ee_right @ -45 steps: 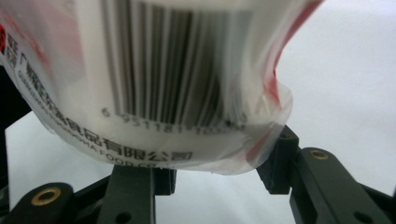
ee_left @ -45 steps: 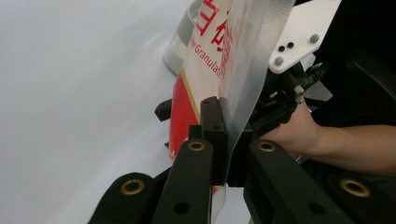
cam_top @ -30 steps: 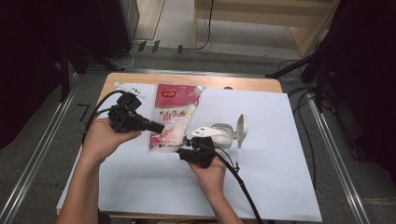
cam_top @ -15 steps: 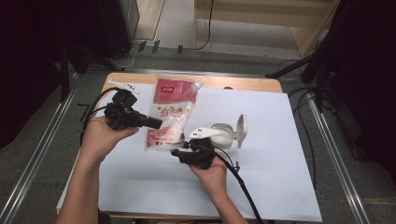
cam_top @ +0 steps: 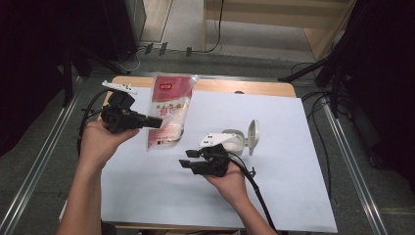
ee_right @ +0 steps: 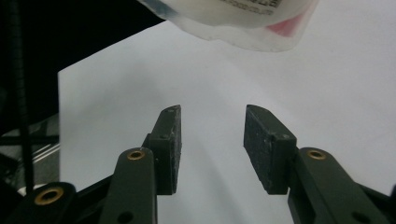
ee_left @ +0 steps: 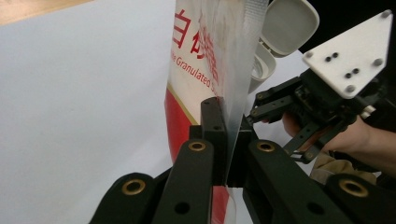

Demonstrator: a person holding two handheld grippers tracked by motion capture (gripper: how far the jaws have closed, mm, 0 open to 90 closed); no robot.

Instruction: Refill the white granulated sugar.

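Observation:
A red and clear bag of granulated sugar point(cam_top: 169, 110) hangs raised over the white sheet, red top toward the far edge. My left gripper point(cam_top: 157, 123) is shut on the bag's left edge; in the left gripper view its jaws point(ee_left: 229, 135) pinch the clear side seam of the bag point(ee_left: 196, 56). My right gripper point(cam_top: 187, 159) sits lower, just right of the bag's bottom end, open with nothing between its pads. In the right gripper view its jaws point(ee_right: 212, 126) stand apart over bare sheet, and the bag's bottom corner point(ee_right: 243, 18) hangs above them.
A white round container point(cam_top: 234, 140) with its hinged lid point(cam_top: 253, 136) flipped open stands right behind my right hand. A large white sheet point(cam_top: 274, 196) covers the wooden table point(cam_top: 235, 87). Metal rails run along both sides, and a cable trails from each gripper.
The bag, lying flat on the sheet a second ago, has been lifted and swung up by the left gripper. The right gripper shifted slightly left, still open.

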